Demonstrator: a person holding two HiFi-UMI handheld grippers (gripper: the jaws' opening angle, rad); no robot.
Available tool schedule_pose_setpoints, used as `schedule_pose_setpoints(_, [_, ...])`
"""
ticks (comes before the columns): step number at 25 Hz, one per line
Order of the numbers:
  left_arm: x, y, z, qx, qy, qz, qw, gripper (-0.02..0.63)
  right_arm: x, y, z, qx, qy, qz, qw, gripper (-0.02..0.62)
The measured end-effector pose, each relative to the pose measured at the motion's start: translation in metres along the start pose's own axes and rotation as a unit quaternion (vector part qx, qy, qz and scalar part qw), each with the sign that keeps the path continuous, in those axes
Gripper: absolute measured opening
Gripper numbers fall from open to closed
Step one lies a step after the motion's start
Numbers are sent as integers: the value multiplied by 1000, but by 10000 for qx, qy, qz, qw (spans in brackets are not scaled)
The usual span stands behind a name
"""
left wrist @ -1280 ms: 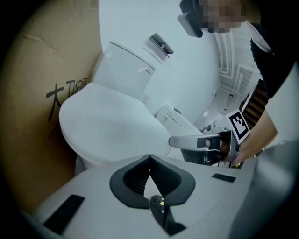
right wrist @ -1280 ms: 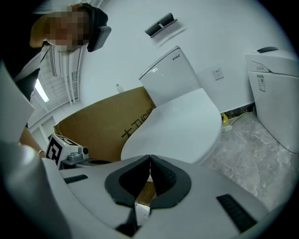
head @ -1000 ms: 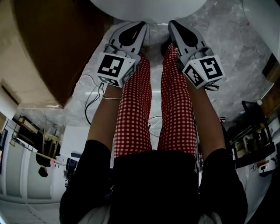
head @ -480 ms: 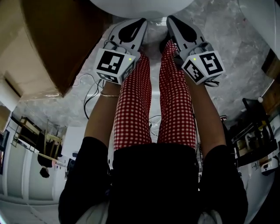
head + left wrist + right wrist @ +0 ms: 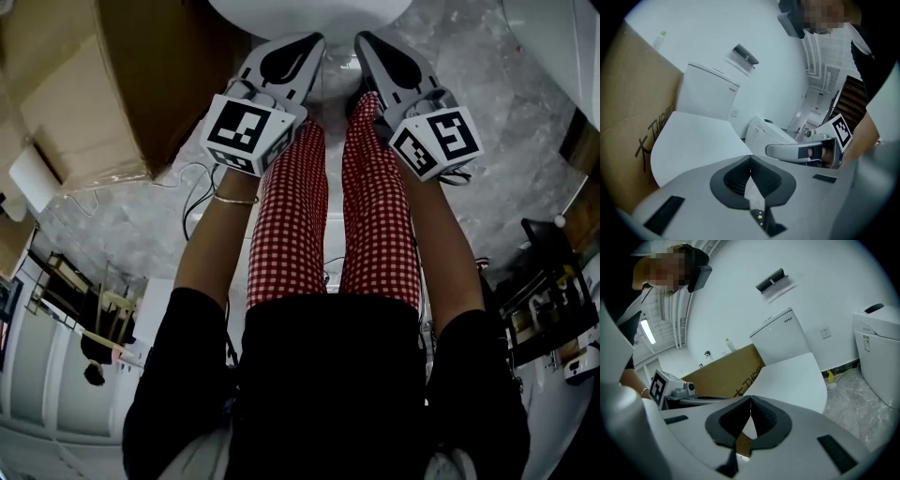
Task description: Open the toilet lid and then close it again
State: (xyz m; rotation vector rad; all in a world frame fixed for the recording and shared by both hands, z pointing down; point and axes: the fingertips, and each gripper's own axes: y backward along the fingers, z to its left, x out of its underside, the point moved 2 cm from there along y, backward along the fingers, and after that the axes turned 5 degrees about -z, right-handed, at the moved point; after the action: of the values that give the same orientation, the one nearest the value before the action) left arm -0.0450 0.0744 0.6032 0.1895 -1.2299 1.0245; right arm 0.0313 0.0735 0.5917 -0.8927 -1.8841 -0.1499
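Left gripper (image 5: 750, 159): jaws are shut tip to tip, nothing is held between them. Right gripper (image 5: 750, 400): jaws are likewise pressed together, nothing is gripped. In the head view both grippers are seen side by side at the top centre of the frame, tips pointed toward the front rim of the toilet lid (image 5: 309, 14); contact with the rim cannot be told. A marker cube (image 5: 246, 134) is carried on the left gripper and another marker cube (image 5: 436, 142) on the right.

The lid is seen lying down flat, closed, just beyond the jaw tips in both gripper views, centre-left in the left gripper view and centre-right in the right gripper view. The white tank (image 5: 705, 91) is seen behind it against the white wall (image 5: 717, 28). A dark bracket (image 5: 745, 55) is fixed on the wall above the tank.

A cardboard box (image 5: 141, 75) with black print is placed just beside the toilet, upper left of the head view. A small bottle (image 5: 658, 40) is seen at the box's top edge. A second toilet (image 5: 879, 357) is found at the right edge of the right gripper view, with a yellow item (image 5: 830, 378) on the marble floor (image 5: 506, 112) between the two toilets.

Red-checked trousers (image 5: 291, 234) are seen below the grippers, centre frame, and cables (image 5: 199, 202) are seen on the floor at the left.
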Motion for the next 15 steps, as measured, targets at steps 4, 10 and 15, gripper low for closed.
schedule_pose_setpoints(4, [-18, 4, -11, 127, -172, -69, 9997, 3, -16, 2, 17, -185, 90, -58, 9998, 20])
schedule_pose_setpoints(10, [-34, 13, -39, 534, -398, -58, 9978, 3, -31, 6, 35, -336, 212, -60, 9992, 20])
schedule_pose_setpoints(15, [-56, 25, -50, 613, -464, -182, 9969, 3, -48, 15, 53, -329, 342, -158, 9987, 18])
